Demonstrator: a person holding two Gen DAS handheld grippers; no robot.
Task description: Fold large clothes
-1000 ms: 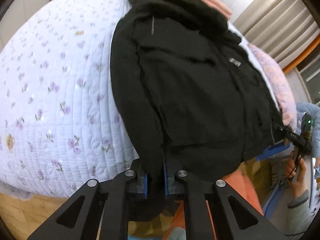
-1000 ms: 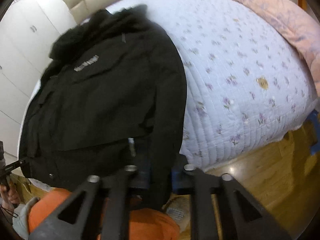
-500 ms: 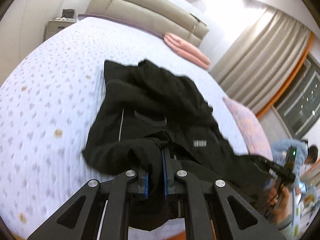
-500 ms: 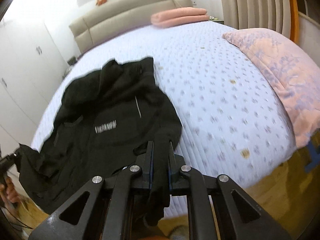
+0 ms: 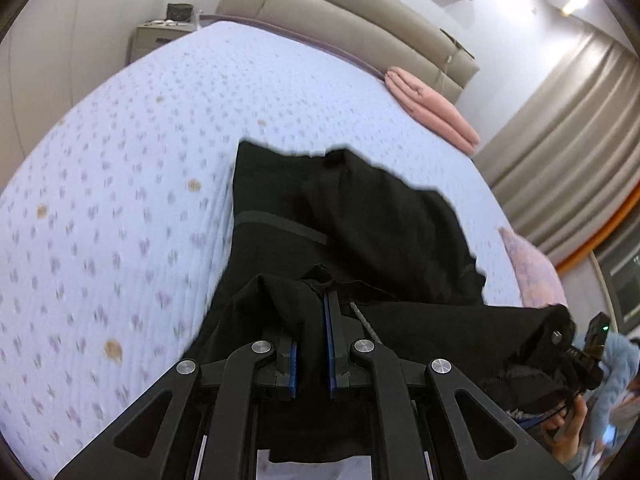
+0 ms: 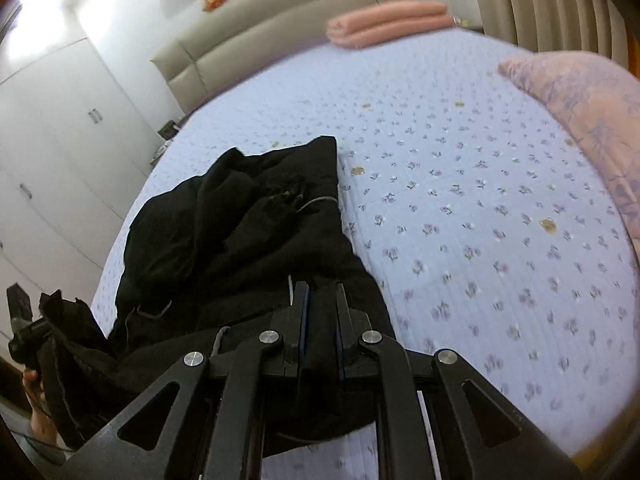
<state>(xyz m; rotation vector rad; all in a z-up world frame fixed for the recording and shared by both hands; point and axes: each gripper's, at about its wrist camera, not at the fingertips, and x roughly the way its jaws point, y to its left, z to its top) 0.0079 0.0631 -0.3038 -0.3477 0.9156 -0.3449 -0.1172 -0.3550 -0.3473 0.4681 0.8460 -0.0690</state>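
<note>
Gripping the jacket [image 5: 360, 216] hem, both grippers [image 5: 312, 320] [image 6: 320, 308] were clamped shut on cloth; if grip slackened, the fold could apparently be lost.

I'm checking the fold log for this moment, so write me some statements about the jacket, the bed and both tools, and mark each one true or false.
1. The left tool is shut on the black jacket. True.
2. The right tool hangs open above the bed, holding nothing. False: it is shut on the black jacket's cloth.
3. A folded pink blanket lies near the headboard. True.
4. The bedspread is plain white. False: it is pale with small purple flowers.
5. The black jacket lies wholly flat. False: its near edge is lifted in both tools.
</note>
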